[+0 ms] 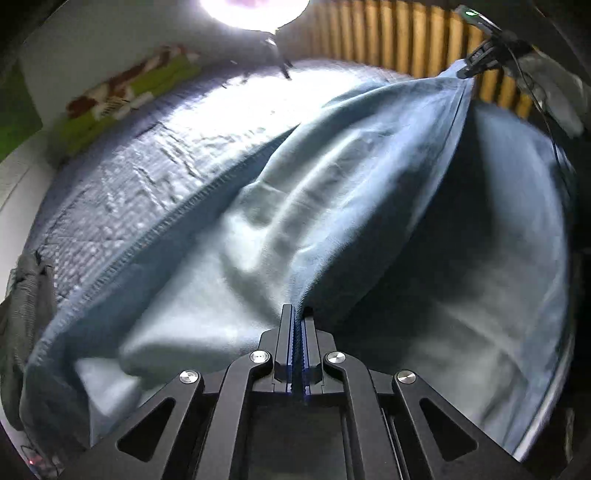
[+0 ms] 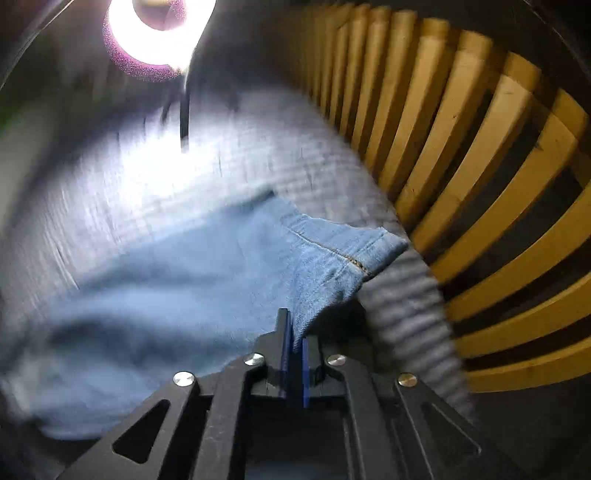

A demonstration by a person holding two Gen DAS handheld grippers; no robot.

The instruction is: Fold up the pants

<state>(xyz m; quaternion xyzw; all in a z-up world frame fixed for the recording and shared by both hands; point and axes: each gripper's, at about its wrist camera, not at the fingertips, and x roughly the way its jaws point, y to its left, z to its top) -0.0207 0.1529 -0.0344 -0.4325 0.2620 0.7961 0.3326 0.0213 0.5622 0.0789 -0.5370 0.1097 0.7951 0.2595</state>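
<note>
Light blue denim pants (image 1: pixel 332 192) hang lifted over a bed, stretched between both grippers. My left gripper (image 1: pixel 298 314) is shut on the fabric at the bottom centre of the left wrist view. At the top right of that view the other gripper (image 1: pixel 476 61) pinches the far end of the pants. In the right wrist view, my right gripper (image 2: pixel 293 328) is shut on the pants (image 2: pixel 221 258) near a hemmed corner with a stitched seam (image 2: pixel 354 262). The rest of the garment trails blurred to the left.
A grey-blue quilted bedspread (image 1: pixel 147 173) covers the bed. A wooden slatted headboard (image 2: pixel 480 184) runs along the right. A bright lamp (image 2: pixel 159 33) glares at the top. A green and red patterned pillow (image 1: pixel 122 96) lies at the far left, and a grey cloth (image 1: pixel 22 295) lies at the left edge.
</note>
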